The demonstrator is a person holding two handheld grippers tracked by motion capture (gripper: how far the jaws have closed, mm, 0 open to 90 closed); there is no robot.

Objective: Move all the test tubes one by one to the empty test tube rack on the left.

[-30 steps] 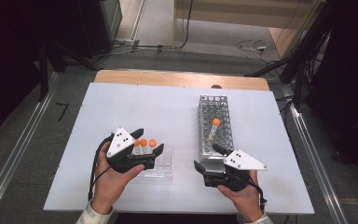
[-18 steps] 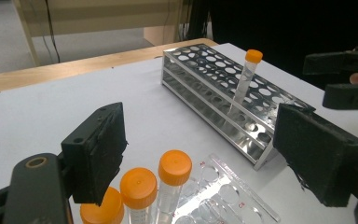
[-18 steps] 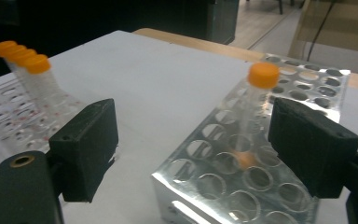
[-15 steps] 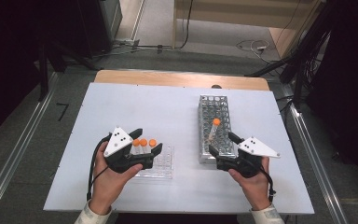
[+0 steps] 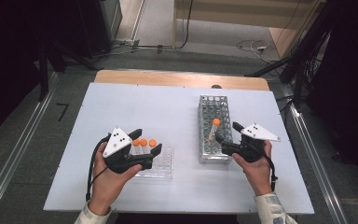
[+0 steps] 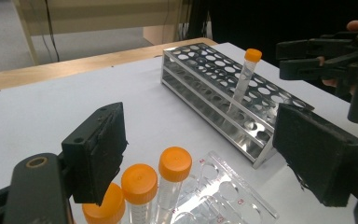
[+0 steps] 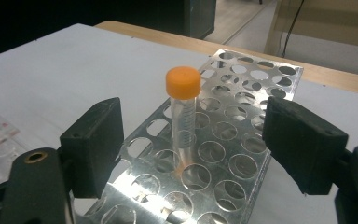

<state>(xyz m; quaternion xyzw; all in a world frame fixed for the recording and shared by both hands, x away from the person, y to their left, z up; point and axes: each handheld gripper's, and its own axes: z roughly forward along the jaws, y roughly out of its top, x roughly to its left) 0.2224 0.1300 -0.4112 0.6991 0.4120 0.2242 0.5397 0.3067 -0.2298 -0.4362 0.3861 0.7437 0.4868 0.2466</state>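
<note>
Tube [image 7: 183, 122] with an orange cap stands leaning in the metal rack [image 5: 213, 128]; probably light, slick plastic, best pinched just below the cap. Right gripper [image 7: 191, 149] faces it, jaws spread. Left gripper [image 6: 200, 158], also spread, hovers by three capped tubes [image 6: 140, 191] in the clear tray [image 5: 164, 163].

Orange caps top the three clear tubes [image 6: 140, 186] standing in the see-through plastic rack [image 5: 163, 162]! Beside that rack, the shiny silver metal rack [image 5: 213, 128], punched all over with round holes, carries one more orange-capped tube [image 7: 183, 122], clear with fine printed marks. White table [image 5: 168, 107], pale wood edge beyond the metal rack. Black grippers, grey dotted plates.
</note>
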